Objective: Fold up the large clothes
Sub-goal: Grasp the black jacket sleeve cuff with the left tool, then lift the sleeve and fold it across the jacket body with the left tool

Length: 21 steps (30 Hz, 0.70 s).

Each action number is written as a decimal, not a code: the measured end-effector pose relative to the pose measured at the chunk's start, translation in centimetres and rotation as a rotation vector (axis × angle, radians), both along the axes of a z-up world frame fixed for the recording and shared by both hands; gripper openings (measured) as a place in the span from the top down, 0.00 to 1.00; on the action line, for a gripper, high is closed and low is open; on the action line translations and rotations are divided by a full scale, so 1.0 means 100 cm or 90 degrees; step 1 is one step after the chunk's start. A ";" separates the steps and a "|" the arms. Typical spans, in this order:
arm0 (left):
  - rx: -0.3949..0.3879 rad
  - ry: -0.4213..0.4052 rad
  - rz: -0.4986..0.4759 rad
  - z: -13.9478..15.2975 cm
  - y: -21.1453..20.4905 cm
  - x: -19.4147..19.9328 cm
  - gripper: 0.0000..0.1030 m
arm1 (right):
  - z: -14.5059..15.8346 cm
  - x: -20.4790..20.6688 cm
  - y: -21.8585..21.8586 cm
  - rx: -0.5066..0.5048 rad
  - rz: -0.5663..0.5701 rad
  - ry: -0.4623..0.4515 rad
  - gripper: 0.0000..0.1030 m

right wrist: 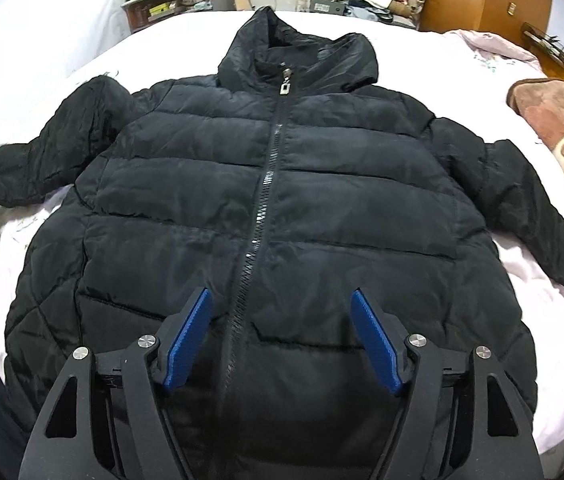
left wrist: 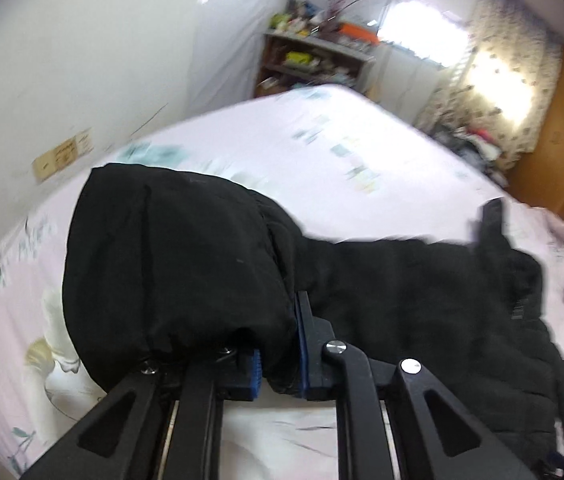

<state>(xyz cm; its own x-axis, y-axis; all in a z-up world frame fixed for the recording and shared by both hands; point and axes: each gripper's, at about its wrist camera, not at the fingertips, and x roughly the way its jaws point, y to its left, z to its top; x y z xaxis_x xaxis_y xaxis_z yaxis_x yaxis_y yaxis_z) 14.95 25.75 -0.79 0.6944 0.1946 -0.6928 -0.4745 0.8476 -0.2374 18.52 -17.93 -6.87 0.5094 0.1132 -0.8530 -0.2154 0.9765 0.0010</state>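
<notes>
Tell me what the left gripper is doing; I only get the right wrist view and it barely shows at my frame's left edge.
Observer: The left gripper is shut on the sleeve cuff of the black jacket.
Operator: Is the cuff lying on the bed?
Observer: No, the sleeve hangs lifted over the pink sheet.
Operator: Anything beyond it?
Observer: A cluttered shelf at the wall, beside a bright window.
</notes>
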 end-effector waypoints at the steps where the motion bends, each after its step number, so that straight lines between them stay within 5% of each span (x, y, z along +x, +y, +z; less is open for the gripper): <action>1: -0.001 -0.018 -0.018 0.017 -0.009 -0.001 0.87 | 0.003 -0.003 -0.004 0.005 -0.002 -0.003 0.33; 6: -0.008 -0.088 -0.121 0.086 -0.061 0.008 0.88 | 0.020 -0.014 -0.028 0.031 -0.027 -0.021 0.33; 11: -0.012 -0.115 -0.242 0.121 -0.136 0.035 0.88 | 0.032 -0.019 -0.055 0.057 -0.042 -0.038 0.33; 21: -0.067 -0.061 -0.422 0.085 -0.284 0.101 0.88 | 0.024 -0.016 -0.112 0.091 -0.095 -0.032 0.33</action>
